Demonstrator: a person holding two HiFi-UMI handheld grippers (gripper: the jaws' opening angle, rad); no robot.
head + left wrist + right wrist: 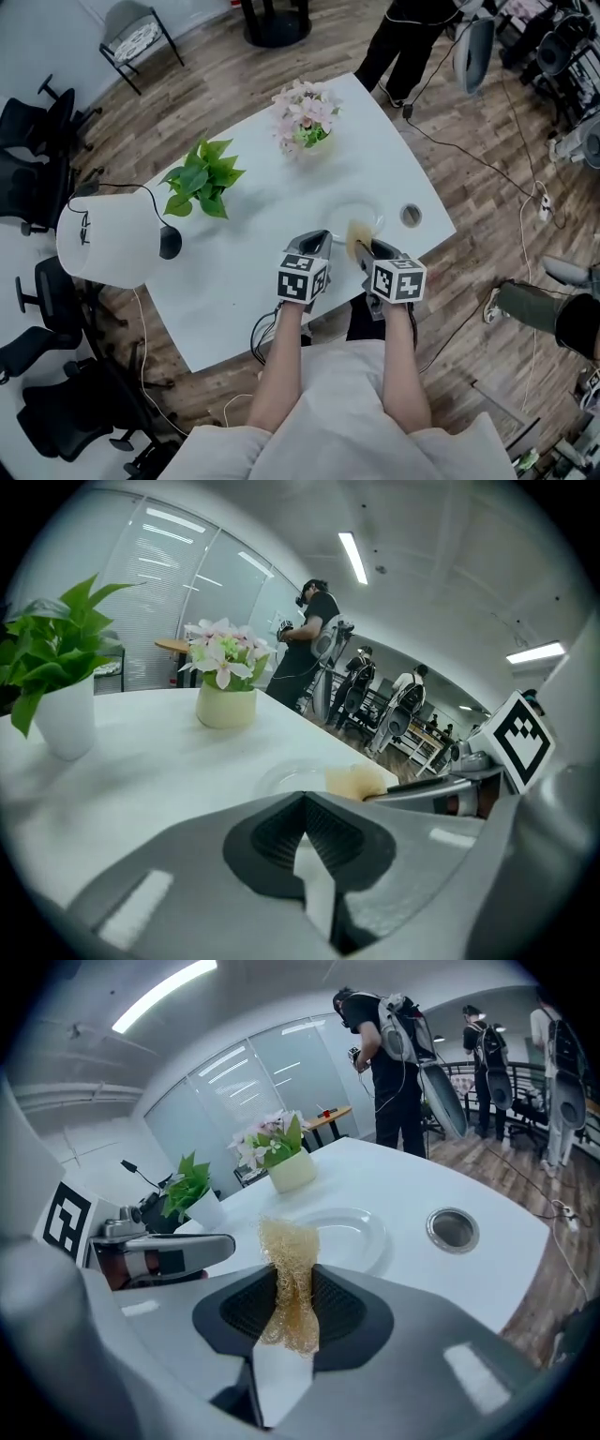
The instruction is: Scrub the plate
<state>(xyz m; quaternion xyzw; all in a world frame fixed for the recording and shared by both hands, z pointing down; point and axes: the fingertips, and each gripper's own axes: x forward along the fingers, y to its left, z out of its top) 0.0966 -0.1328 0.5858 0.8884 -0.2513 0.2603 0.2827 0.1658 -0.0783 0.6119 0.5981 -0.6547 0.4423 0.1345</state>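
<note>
**Scrubber in grasp, plate not yet worked**

The right tool (pixel 291 1290) sits closest, clenched on a tan fibrous scrubber (pixel 289 1265) that sticks up between its jaws. Beyond it lies the white plate (pixel 342 1232), empty, by the near edge of the surface (pixel 253 262) toward its right corner, just beside a round cable port (pixel 452 1229). So the scrubber is in grasp and at the plate, while the scrubbing itself looks yet to be done (no suds or marks show). The left tool (pixel 305 822) is closed on nothing, off the plate. Only the left gripper view shows the scrubber by the plate's near rim, though I cannot confirm contact. The head view alone gives the layout.
</note>
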